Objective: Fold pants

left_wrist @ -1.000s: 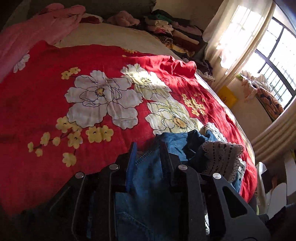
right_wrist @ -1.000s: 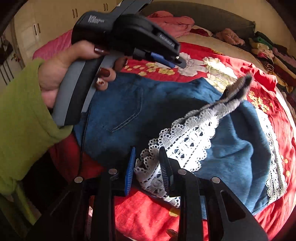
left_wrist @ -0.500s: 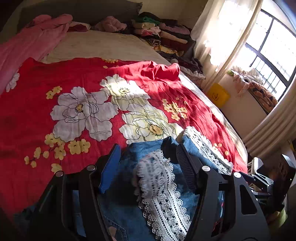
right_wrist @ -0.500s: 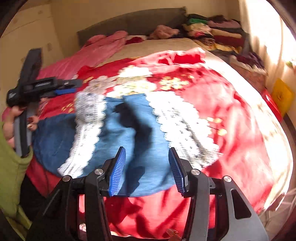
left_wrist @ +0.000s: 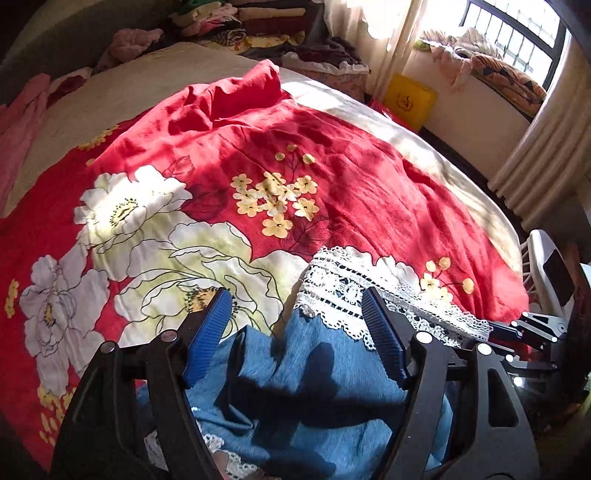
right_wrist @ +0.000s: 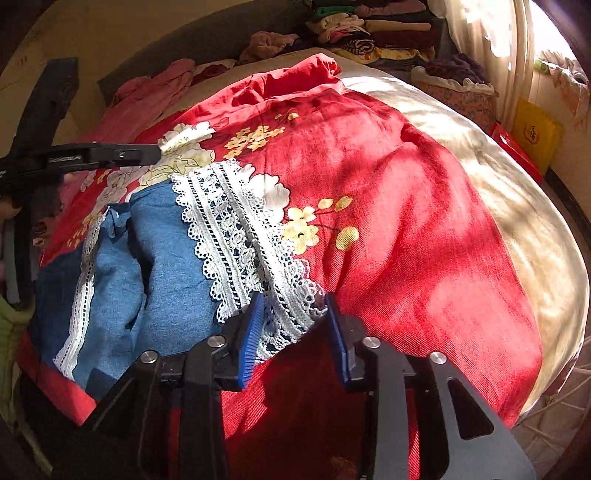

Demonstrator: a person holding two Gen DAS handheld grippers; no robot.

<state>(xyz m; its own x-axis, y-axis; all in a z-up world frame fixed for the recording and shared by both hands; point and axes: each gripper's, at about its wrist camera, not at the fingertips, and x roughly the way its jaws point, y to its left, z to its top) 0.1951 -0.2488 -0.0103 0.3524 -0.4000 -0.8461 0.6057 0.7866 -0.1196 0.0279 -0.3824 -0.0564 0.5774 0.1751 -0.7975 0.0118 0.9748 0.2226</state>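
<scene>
The blue denim pants [left_wrist: 314,398] lie on the red flowered bedspread [left_wrist: 351,184] of the bed, directly under and ahead of both tools. Their legs end in broad white lace hems [right_wrist: 236,236].

The left hand-held gripper [left_wrist: 299,332] hangs over the denim with its blue ribbed pads [left_wrist: 207,336] spread wide; its jaws have just been opening. Cloth lies beneath and between them, but neither pad presses on it, so this tool holds nothing. The lace hem [left_wrist: 343,291] begins just beyond its right-hand pad and runs off to the right, toward the tip of the other tool, seen at the right edge of the left wrist view.

The right hand-held gripper [right_wrist: 295,332] has its jaws partly drawn in, having just been closing. The near end of the lace hem sits between its fingertips, with the left pad [right_wrist: 251,339] touching the lace edge. A gap shows beside the right pad, so a firm pinch cannot be confirmed. Left of this tool the denim lies in loose folds, with a second narrow lace strip [right_wrist: 81,291] running along its far-left side.

Beyond both tools, stacked folded clothes [left_wrist: 258,26] sit at the far end of the bed.
</scene>
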